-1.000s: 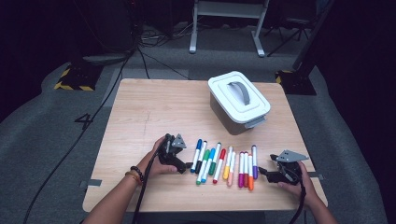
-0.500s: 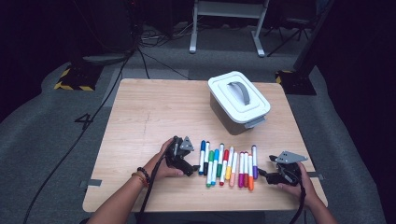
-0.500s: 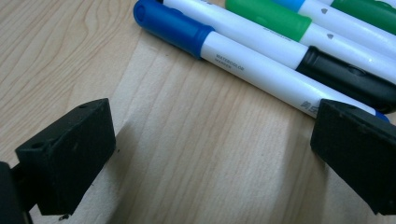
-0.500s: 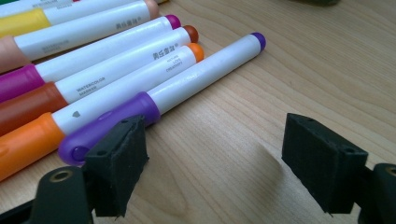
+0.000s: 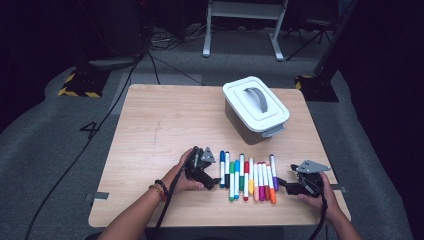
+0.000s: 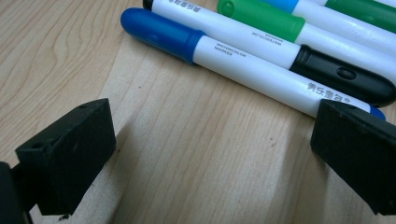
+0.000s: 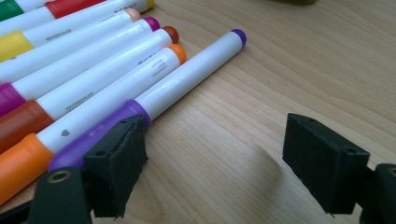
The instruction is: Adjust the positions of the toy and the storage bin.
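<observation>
A row of several coloured markers lies side by side near the table's front edge. My left gripper rests at the row's left end, close to the blue marker. In the left gripper view my left gripper is open over bare wood, with the blue marker just beyond the jaws and its far end by the right jaw. My right gripper sits at the row's right end. In the right gripper view my right gripper is open, its left jaw beside the purple marker.
A white lidded box with a grey handle stands at the back right of the wooden table. Bare wood covers the left and middle of the table. Cables trail on the dark floor behind and to the left.
My left gripper has slid right until it sits beside the blue marker. The right gripper and the markers have stayed put.
</observation>
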Tool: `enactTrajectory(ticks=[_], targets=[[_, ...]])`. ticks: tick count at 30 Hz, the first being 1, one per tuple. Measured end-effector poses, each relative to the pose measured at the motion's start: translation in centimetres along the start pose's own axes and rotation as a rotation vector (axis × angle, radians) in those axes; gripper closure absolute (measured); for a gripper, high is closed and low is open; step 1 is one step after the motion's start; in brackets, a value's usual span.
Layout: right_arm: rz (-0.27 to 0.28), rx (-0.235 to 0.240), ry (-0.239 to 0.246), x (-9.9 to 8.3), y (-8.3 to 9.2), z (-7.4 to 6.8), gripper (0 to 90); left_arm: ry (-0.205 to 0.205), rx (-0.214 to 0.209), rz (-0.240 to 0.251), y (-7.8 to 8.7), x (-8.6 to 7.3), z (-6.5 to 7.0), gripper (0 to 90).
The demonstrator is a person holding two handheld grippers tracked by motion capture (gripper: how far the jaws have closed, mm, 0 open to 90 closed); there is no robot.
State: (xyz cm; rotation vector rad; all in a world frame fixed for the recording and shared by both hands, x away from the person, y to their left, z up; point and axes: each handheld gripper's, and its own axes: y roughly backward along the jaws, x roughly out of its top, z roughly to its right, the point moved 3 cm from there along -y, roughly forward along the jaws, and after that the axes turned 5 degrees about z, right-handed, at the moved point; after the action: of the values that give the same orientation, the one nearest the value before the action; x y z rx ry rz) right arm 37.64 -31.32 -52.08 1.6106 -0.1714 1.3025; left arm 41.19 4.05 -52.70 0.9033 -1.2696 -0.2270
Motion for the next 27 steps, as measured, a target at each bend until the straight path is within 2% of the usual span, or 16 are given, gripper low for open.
enactTrajectory(ticks=[11, 22, 27], targets=[[0.006, -0.061, -0.025, -0.2, 0.0, 1.3, 23.5, 0.007, 0.007, 0.0, -1.2, 1.2, 0.0, 0.4], [0.006, -0.079, -0.043, -0.2, 0.0, 2.0, 24.6, 0.004, 0.003, -0.003, -1.7, 1.7, -0.4, 0.1], [0.01, -0.073, -0.075, -0.4, -0.1, 2.4, 23.3, -0.003, 0.0, -0.005, -1.4, 1.4, -0.7, 0.4]])
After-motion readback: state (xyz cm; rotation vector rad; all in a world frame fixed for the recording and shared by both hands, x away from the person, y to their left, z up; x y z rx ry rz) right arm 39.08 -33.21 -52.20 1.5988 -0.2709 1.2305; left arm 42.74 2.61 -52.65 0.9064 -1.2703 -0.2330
